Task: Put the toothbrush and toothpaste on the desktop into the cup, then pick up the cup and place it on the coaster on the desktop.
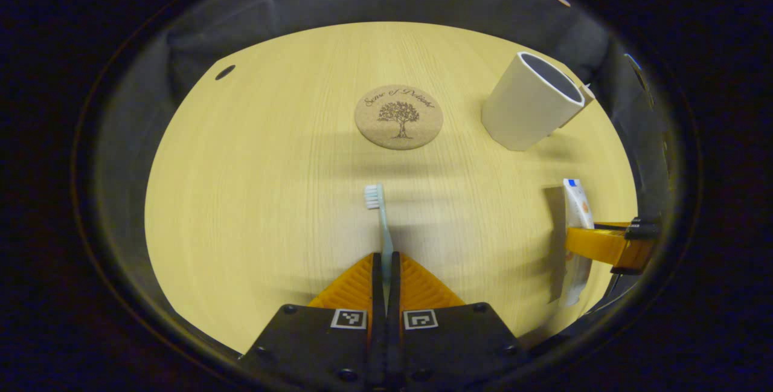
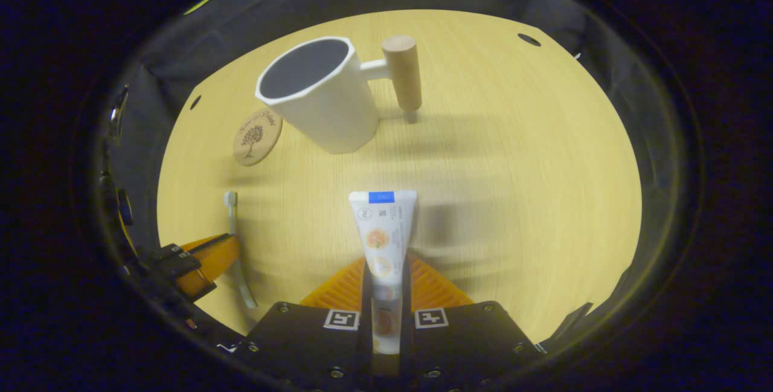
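The left gripper (image 1: 384,271) clamps the toothbrush (image 1: 379,217) at lower centre; the right gripper (image 2: 386,286) clamps the toothpaste (image 2: 380,235). The cup (image 2: 317,93), upper left, is empty. Both insertions and the transfer to the coaster (image 1: 398,116) remain.

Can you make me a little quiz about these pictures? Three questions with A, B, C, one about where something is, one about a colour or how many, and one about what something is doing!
1. Where is the coaster?
A. Under the cup
B. On the desktop beside the cup
C. Inside the cup

2. What colour is the cup outside?
A. White
B. Red
C. Green

3. What is the left gripper doing?
A. Hanging open
B. Squeezing the cup's handle
C. Pinching the toothbrush

Answers:
1 B: the coaster lies bare on the desktop, apart from the cup.
2 A: its wall is white, with a wooden handle.
3 C: both fingers close on the toothbrush handle, while the right gripper grips the toothpaste.
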Demonstrator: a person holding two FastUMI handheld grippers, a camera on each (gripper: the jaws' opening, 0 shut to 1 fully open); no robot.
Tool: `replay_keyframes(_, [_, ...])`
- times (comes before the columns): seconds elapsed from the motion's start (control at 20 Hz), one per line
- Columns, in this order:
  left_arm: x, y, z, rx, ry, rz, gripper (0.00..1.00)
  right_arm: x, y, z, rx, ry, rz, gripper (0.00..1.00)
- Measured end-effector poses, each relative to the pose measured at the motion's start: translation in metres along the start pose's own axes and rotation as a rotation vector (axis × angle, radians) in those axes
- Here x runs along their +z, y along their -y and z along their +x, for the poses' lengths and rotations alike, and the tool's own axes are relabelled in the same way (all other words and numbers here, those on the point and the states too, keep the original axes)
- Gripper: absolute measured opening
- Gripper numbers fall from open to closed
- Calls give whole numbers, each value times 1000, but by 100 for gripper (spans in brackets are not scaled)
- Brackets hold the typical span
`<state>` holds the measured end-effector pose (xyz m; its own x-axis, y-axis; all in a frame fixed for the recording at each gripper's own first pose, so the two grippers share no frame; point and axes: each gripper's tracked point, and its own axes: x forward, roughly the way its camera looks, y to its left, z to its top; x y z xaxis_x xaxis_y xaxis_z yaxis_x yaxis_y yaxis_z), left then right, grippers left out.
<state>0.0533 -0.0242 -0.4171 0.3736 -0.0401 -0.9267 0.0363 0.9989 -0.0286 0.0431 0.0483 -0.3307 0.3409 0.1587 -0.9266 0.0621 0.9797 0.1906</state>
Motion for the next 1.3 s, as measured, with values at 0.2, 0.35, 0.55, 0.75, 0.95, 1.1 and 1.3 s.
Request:
replay_keyframes(0.2, [11, 1, -12, -1, 60, 29, 8, 17, -1, -28, 35, 82, 39, 19])
replay_keyframes(0.35, [16, 2, -21, 0, 87, 46, 8, 32, -4, -48, 63, 131, 61, 19])
replay_keyframes(0.55, [24, 1, -29, 3, 122, 67, 8, 51, -9, -66, 92, 190, 68, 18])
replay_keyframes(0.75, [26, -1, -37, 3, 138, 77, 8, 74, -19, -81, 130, 250, 76, 19])
replay_keyframes(0.95, [27, -4, -39, 1, 141, 78, 8, 105, -26, -88, 155, 312, 74, 18])
replay_keyframes(1.1, [25, -5, -37, 2, 139, 81, 8, 130, -36, -93, 178, 361, 77, 18])
replay_keyframes(1.3, [21, -11, -37, 3, 125, 75, 8, 160, -44, -95, 203, 399, 90, 18])
